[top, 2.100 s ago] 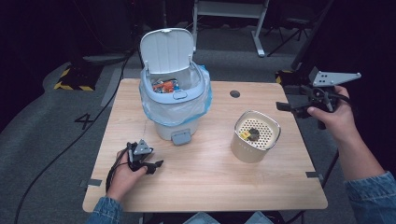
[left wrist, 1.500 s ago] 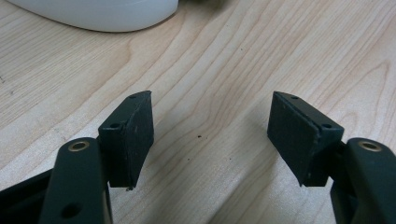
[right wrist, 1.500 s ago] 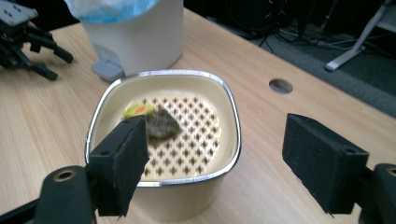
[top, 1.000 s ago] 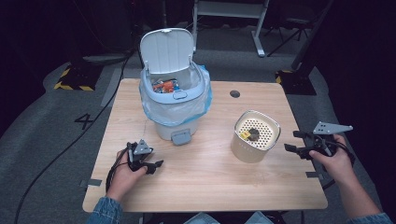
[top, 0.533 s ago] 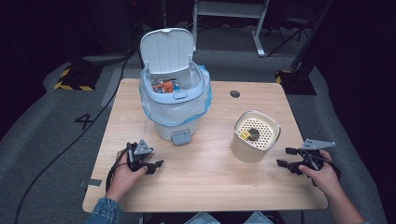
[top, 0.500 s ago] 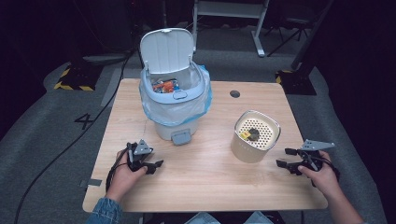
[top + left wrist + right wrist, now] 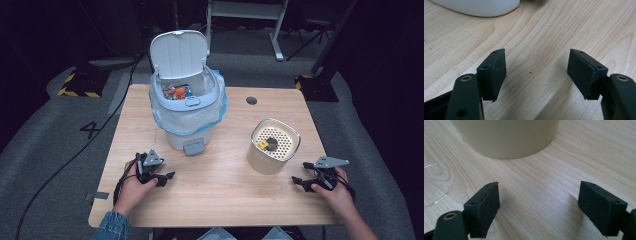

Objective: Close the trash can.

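The left hand-held gripper (image 7: 159,176) rests low on the wooden surface (image 7: 220,200), near the front edge on the left side. In the left gripper view, its two black jaws stand wide apart with only bare wood between them, and the rounded white bottom of the trash bin (image 7: 479,6) shows just ahead. The right hand-held gripper (image 7: 305,181) sits low on the surface too, near the front edge on the right side. Its jaws have just been opening, and in the right gripper view they stand wide apart with nothing between them. The cream container (image 7: 273,146) is just ahead of the right hand-held gripper, close but not touching it. It stands upright on the surface and has a round top full of little holes. Something small, dark and yellow lies on that top, but it is too small to tell what it is. The white trash bin (image 7: 186,112) stands upright at the back left of the surface, well apart from the cream container. Its lid (image 7: 179,52) is flipped up and open. A pale blue bag (image 7: 212,115) lines the bin and hangs over its rim. Orange and blue bits lie inside the bin. A small pedal (image 7: 194,146) sticks out at the bottom front of the bin.
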A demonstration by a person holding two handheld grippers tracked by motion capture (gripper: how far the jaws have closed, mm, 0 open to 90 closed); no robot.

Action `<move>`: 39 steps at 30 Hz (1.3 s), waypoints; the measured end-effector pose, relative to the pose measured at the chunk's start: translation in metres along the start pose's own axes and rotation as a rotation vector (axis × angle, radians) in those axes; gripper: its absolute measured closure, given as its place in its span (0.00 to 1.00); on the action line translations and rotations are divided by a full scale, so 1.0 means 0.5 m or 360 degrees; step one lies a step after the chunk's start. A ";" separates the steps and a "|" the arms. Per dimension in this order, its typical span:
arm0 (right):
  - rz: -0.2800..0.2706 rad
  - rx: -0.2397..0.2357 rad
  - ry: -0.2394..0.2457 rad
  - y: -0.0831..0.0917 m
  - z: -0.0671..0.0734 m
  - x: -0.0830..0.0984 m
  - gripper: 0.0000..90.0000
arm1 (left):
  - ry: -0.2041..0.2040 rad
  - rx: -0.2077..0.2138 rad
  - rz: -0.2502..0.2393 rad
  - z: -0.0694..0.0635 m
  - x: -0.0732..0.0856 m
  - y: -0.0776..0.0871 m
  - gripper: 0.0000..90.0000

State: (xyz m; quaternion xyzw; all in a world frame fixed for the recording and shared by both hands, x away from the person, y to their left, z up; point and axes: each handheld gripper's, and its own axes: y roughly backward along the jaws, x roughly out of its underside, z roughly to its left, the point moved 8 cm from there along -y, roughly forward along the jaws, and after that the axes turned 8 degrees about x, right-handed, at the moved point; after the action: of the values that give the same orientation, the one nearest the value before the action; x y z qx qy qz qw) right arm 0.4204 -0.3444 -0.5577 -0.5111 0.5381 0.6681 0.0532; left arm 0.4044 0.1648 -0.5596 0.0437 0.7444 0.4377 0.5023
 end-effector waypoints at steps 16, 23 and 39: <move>0.0000 0.0000 0.0000 0.000 0.000 0.000 0.20 | 0.0012 -0.0021 -0.0232 0.006 -0.102 0.149 0.36; 0.0000 0.0000 -0.0002 0.000 0.000 0.000 0.20 | -0.0009 -0.0088 -0.0430 0.026 -0.175 0.226 0.36; 0.0000 0.0000 -0.0003 0.000 0.000 0.000 0.20 | 0.0070 -0.0277 -0.0631 0.091 -0.304 0.304 0.35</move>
State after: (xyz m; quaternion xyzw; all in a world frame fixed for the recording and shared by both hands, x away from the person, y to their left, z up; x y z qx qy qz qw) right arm 0.4205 -0.3444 -0.5577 -0.5106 0.5380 0.6686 0.0535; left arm 0.4579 0.2091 -0.3510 -0.1566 0.7087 0.3938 0.5640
